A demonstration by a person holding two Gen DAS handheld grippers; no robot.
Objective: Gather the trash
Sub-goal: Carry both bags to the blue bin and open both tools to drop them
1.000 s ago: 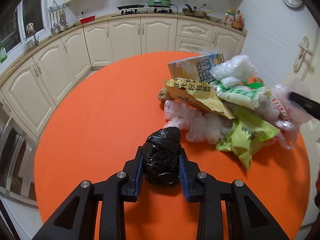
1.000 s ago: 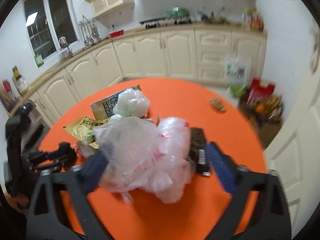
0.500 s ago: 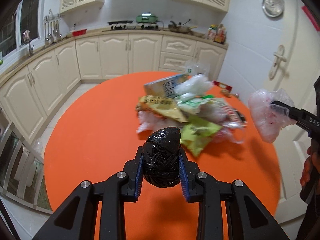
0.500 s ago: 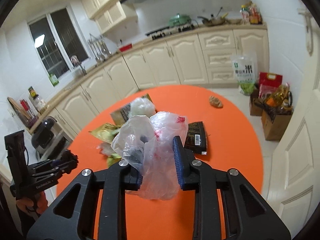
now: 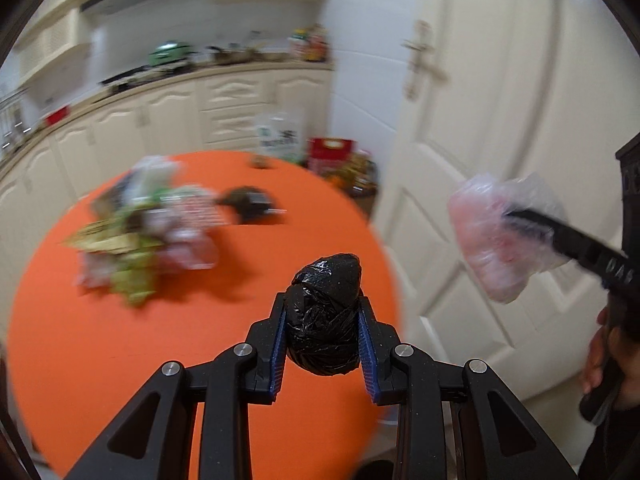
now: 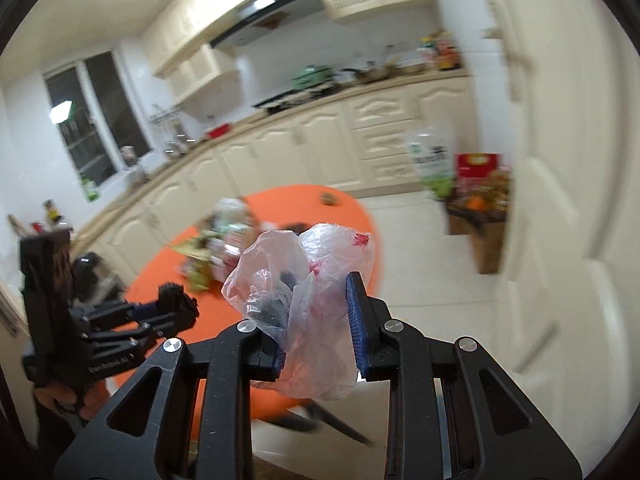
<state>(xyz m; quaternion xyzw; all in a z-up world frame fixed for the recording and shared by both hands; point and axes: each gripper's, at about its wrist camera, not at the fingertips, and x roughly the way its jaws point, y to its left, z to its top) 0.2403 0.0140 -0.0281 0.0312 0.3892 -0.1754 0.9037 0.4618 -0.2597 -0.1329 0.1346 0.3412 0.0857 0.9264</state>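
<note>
My left gripper [image 5: 323, 312] is shut on a crumpled black bag bundle [image 5: 326, 312], held above the right edge of the round orange table [image 5: 100, 320]. My right gripper [image 6: 316, 292] is shut on a clear plastic bag with red print [image 6: 308, 280], held off the table's edge over the white floor. That same bag [image 5: 504, 236] shows at the right of the left wrist view, and the black bundle [image 6: 174, 298] at the left of the right wrist view. A blurred pile of wrappers and packets [image 5: 148, 224] lies on the table's far left.
A dark packet [image 5: 250, 202] and a small brown lump [image 5: 262, 162] lie on the far part of the table. A white door [image 5: 480, 140] stands close on the right. Bags and a cardboard box [image 6: 480, 216] sit on the floor by the cream cabinets [image 6: 320, 144].
Both grippers have drawn back from the trash pile and swung right toward the door. The right gripper's jaws closed on the clear plastic bag and lifted it off the table.
</note>
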